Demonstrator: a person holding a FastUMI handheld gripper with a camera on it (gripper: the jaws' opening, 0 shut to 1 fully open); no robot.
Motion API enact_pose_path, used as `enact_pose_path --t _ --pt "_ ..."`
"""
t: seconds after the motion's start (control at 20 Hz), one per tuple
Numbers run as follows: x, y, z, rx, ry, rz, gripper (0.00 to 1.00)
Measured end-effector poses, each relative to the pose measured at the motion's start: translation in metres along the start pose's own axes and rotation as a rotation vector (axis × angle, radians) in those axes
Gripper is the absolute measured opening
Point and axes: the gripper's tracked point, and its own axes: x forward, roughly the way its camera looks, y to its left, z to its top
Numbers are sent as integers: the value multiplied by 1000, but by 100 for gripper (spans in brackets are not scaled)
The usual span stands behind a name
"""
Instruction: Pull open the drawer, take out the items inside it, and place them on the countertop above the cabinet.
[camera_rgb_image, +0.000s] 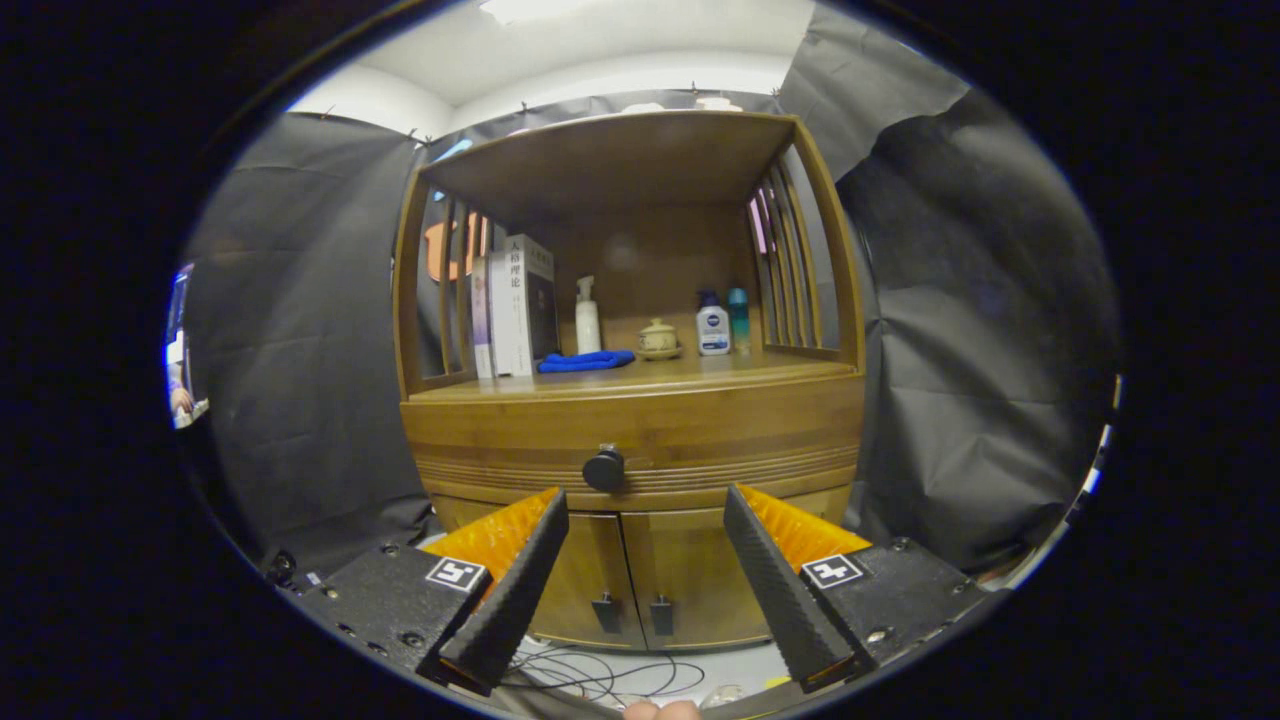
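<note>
We are at the opening step: the drawer (632, 440) sits closed at mid-frame, under the countertop (640, 375) and above the cabinet doors (640, 575). Our gripper (645, 500) hangs in the lower centre with jaws spread wide, holding nothing, the black knob (604, 469) just ahead and slightly up-left. Next, we judge, we must advance, centre on the knob and pinch it.

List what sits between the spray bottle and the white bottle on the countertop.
In the gripper view, only a small lidded pot sits between spray bottle and white bottle.
</note>
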Motion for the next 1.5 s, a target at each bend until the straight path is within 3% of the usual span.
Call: enact_pose_path --t 0.25,0.7,1.15,1.5 --pt "29 10 6 1 -13 -19 100" --pt "119 36 -9 -45 55 -10 100" --pt "157 33 -23 -73 83 -44 99" --pt "172 38 -38 -128 107 -19 73"
